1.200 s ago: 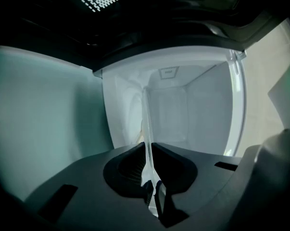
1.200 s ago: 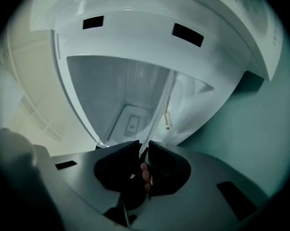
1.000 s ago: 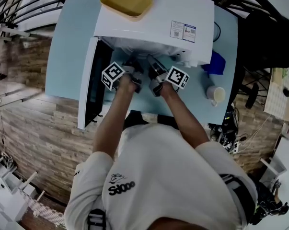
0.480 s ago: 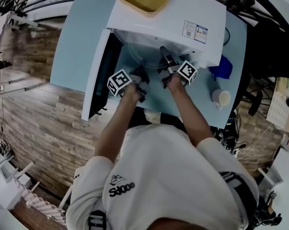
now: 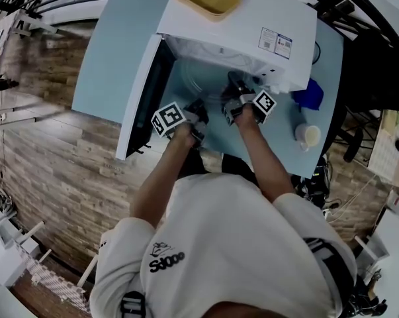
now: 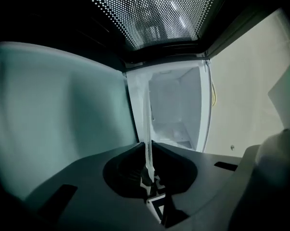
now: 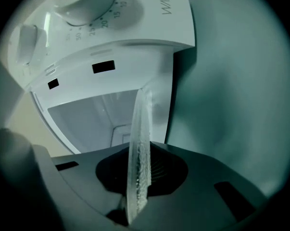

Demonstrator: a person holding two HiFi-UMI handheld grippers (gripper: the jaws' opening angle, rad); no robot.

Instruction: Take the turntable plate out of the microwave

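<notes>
right gripper (image 7: 139,153) closing on turntable plate (image 7: 141,119) rim, left gripper (image 6: 148,149) pinching it

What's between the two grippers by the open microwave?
The clear glass turntable plate, per the head view; left gripper clamps its rim, right gripper's jaws are closing over it.

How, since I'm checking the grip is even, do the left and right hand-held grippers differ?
The left hand-held gripper is clamped on the turntable plate beside the open door; the right hand-held gripper is closing on it near the dials. Both have the plate's rim between their jaws.
</notes>
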